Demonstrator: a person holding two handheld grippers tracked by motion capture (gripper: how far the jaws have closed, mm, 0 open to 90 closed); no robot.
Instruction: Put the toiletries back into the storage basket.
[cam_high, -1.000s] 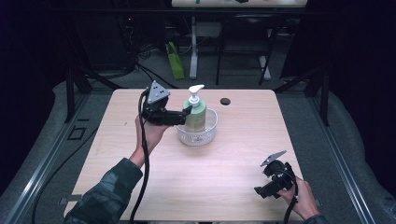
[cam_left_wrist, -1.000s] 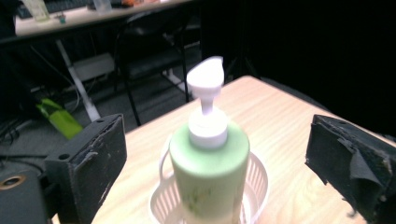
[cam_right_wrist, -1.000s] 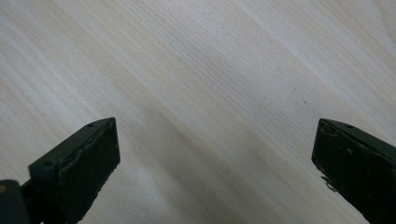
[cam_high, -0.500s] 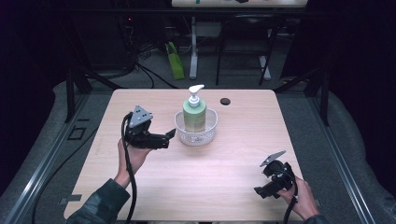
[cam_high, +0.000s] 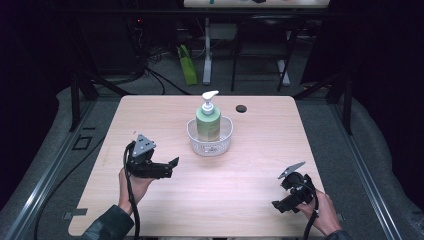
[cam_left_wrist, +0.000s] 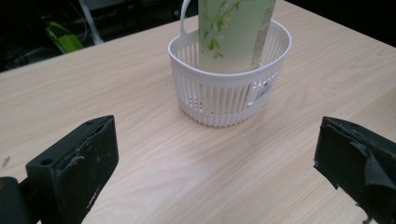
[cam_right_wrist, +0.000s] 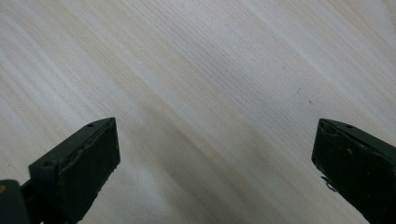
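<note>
The left tongs are held above the left half of the bench, nearer its front edge than its back, and point toward the white basket that stands near the bench's middle. The left hand grips them from below, the forearm coming up from the front edge in a dark sleeve, and the grey three-cornered plate sits on top. Their jaws stand wide apart with nothing between them (the left gripper view shows bare wood in the gap, and the basket beyond it, well clear of both jaws).

A green soap bottle with a white pump head stands upright inside the basket; in the left gripper view its leaf-printed label fills the basket's back part.

The right tongs are held low near the bench's front right corner, the right hand wrapped round them from the right and the jaws aimed down and to the left at the wood. Their jaws are also spread wide and empty, as the right gripper view shows.

A small dark round thing lies near the back edge, right of the bottle.
</note>
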